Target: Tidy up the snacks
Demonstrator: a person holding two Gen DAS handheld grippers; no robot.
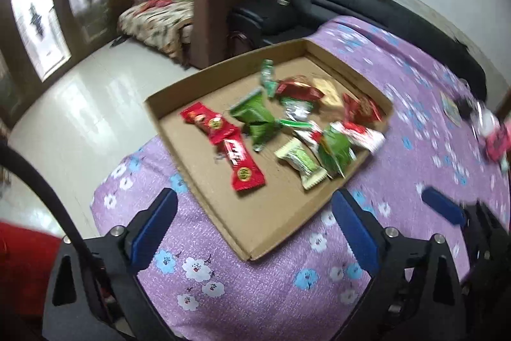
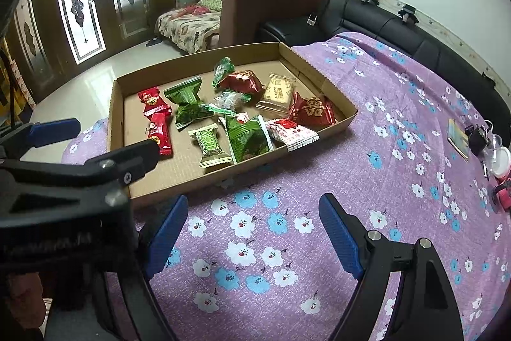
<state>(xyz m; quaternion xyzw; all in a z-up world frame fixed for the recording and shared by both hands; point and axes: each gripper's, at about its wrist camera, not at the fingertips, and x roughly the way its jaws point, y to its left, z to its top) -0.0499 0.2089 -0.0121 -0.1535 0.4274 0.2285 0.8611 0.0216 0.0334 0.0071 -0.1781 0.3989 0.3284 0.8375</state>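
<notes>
Holding: you have a claw in each hand, both angled down over the purple cloth point(image 2: 367, 104), neither gripping anything.
Left claw point(image 1: 254, 223): jaws stand wide, blue pads apart, nothing between them but the near edge of the tray and cloth. It hangs just off the tray's 6 o'clock corner.
Right claw point(image 2: 252, 232): jaws wide as well, only flowered cloth between the pads; it holds nothing. It sits near the tray's 5 o'clock side, apart from it.
Tray point(image 2: 230, 175): a shallow cardboard tray lies flat on the cloth, at 12 o'clock from your right claw.
Snacks: all lie loose inside the tray, some overlapping.
Red bars point(image 2: 156, 120): two red wrappers end to end at the tray's 9 o'clock side.
Green packs point(image 2: 186, 103): two dark green packs stacked just beside the red bars; another green pack point(image 2: 247, 138) lies toward 5 o'clock.
Pale green pack point(image 2: 209, 146): near the tray's 6 o'clock edge, between the red bars and the green pack.
White pack point(image 2: 292, 133): white and red, at 4 o'clock, its end overhanging the tray wall.
Red pouch point(image 2: 311, 111): at 3 o'clock against the wall; a second red pouch point(image 2: 241, 80) lies toward 12 o'clock.
Tan pack point(image 2: 276, 93): between the two red pouches.
Clutter point(image 2: 479, 140): small items at the cloth's 3 o'clock edge, too small to tell.
Sofa point(image 2: 377, 21): black, behind the cloth at 1 o'clock.
</notes>
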